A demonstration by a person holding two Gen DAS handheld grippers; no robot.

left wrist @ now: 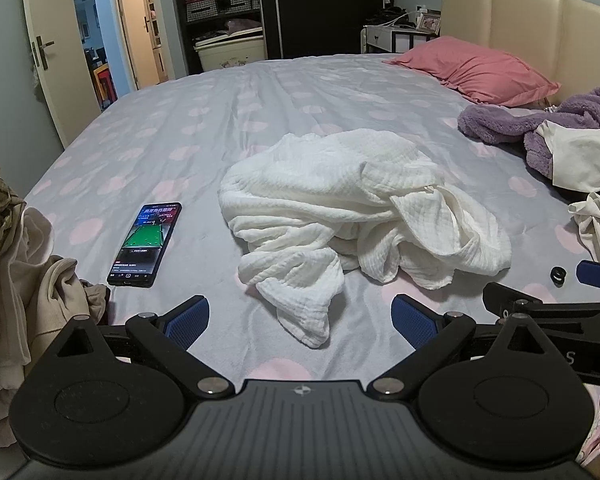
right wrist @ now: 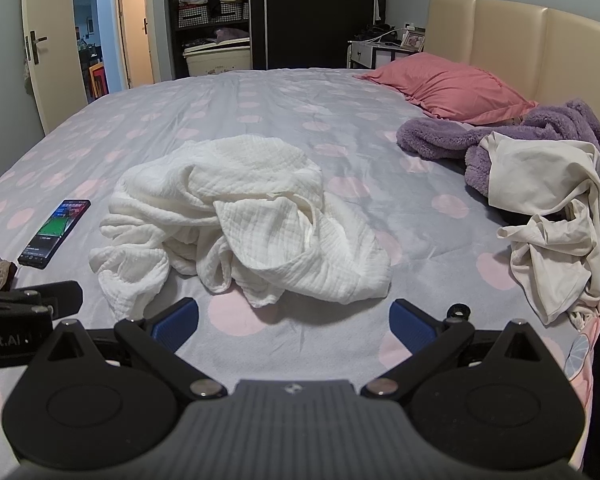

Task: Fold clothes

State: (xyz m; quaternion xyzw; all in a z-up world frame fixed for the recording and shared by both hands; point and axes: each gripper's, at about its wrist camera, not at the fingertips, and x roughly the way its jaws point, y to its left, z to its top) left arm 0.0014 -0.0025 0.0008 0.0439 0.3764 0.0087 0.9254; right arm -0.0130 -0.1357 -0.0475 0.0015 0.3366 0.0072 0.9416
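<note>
A crumpled white muslin garment (left wrist: 352,208) lies in a heap in the middle of the bed; it also shows in the right wrist view (right wrist: 240,220). My left gripper (left wrist: 300,320) is open and empty, just short of the garment's near corner. My right gripper (right wrist: 294,320) is open and empty, just short of the heap's near edge. Part of the right gripper shows at the right of the left wrist view (left wrist: 580,280).
A lit phone (left wrist: 146,242) lies on the grey polka-dot bedsheet (left wrist: 220,128) left of the heap. Clothes pile (left wrist: 16,264) at the left edge. Purple fleece (right wrist: 500,140), cream garments (right wrist: 552,220) and a pink pillow (right wrist: 448,88) lie at right. Headboard behind.
</note>
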